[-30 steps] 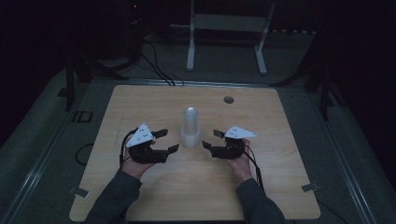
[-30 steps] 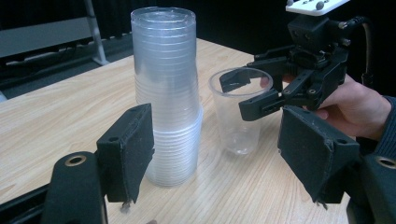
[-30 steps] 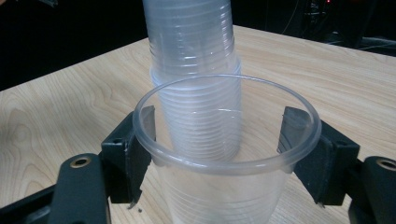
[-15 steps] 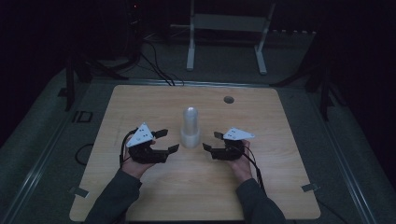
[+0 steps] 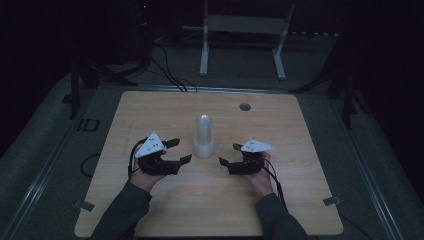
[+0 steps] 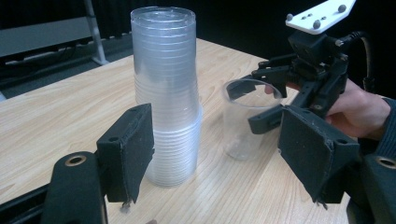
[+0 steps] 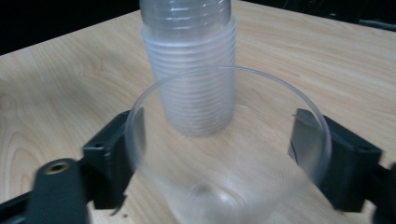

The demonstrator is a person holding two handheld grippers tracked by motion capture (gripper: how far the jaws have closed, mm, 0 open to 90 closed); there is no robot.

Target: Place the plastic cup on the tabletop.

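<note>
The single cup (image 7: 229, 154) stands between the right gripper (image 7: 229, 154) fingers (just parted, not gripping).

Clear single cup (image 6: 246, 119) stands upright beside inverted cup stack (image 6: 168, 93).

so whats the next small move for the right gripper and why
Probably back the right gripper away level. Its fingers have just been opening and flank the single clear cup, which stands upright on the table beside the cup stack.
</note>
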